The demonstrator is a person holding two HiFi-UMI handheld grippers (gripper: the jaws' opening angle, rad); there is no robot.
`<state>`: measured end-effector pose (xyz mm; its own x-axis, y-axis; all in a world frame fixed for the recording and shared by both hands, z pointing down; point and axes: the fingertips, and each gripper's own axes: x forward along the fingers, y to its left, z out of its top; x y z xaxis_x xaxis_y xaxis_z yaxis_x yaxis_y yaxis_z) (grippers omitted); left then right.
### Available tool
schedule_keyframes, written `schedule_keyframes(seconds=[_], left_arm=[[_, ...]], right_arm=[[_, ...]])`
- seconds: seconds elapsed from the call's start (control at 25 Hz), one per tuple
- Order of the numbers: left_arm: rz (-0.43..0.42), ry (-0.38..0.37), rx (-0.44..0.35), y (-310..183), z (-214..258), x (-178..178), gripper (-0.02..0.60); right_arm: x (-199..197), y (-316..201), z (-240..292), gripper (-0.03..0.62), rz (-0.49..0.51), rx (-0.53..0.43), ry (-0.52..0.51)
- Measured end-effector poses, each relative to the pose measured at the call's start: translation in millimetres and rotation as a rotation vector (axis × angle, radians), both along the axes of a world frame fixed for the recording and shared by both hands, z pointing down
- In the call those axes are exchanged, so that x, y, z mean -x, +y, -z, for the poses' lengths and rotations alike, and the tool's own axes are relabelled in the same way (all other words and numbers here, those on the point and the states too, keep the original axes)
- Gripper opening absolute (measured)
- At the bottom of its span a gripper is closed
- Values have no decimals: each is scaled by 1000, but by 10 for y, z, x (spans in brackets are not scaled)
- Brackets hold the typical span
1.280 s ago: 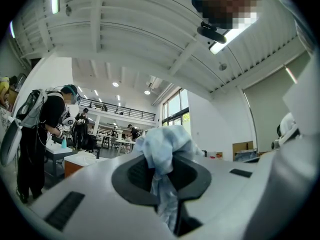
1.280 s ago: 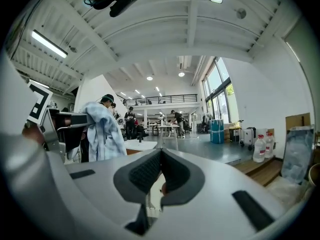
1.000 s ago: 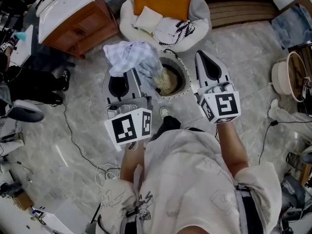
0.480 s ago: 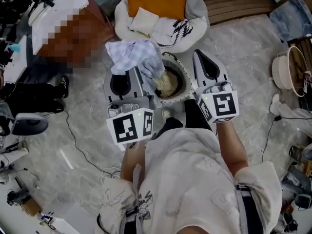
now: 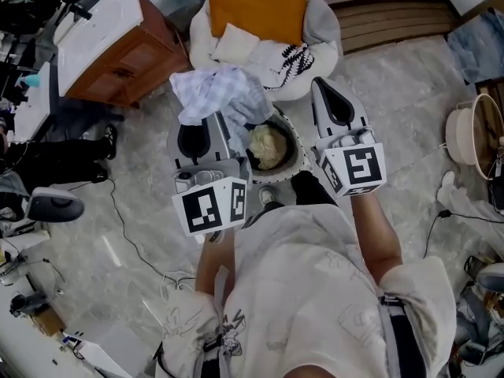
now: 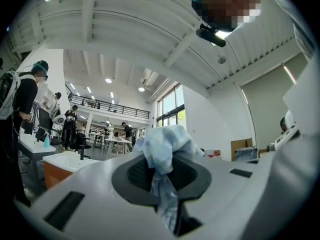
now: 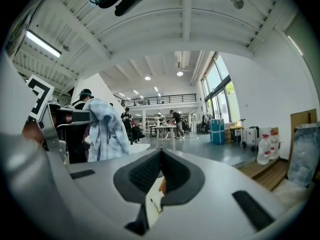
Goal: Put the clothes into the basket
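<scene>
My left gripper (image 5: 219,118) is shut on a crumpled light-blue cloth (image 5: 218,91), which bulges out past the jaws (image 6: 160,159) and hangs over the left rim of a round dark-rimmed basket (image 5: 297,135). On the floor between my two grippers, the basket holds a cream garment (image 5: 266,146). My right gripper (image 5: 323,83) is level beside the basket's right rim, jaws together with nothing in them (image 7: 161,153). In the right gripper view the blue cloth (image 7: 107,129) hangs at the left.
A white cushion seat (image 5: 324,30) beyond the basket carries an orange pillow (image 5: 260,2) and white and patterned clothes (image 5: 285,53). A wooden cabinet (image 5: 126,61) stands far left, a wooden bench (image 5: 378,10) far right. Another basket (image 5: 466,132) and cables lie on the floor.
Both grippers and the person have moved forward over the floor. The basket now sits nearer, between the grippers, and the blue cloth overlaps its left rim.
</scene>
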<state>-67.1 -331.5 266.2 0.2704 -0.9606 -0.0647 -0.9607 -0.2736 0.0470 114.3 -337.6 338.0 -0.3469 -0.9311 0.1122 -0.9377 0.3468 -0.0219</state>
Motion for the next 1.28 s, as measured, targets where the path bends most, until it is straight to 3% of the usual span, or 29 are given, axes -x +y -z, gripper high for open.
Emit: schedule_keyframes(seconds=[0.44, 1.0, 1.28], left_arm=[[97, -7, 66, -156, -297, 19, 52], [155, -56, 323, 230, -1669, 338, 52], [175, -69, 515, 341, -2624, 523, 52]], right_arm=[[-70, -382, -167, -12, 73, 34, -10], [356, -346, -597, -12, 171, 93, 19], [607, -252, -844, -12, 227, 80, 44]])
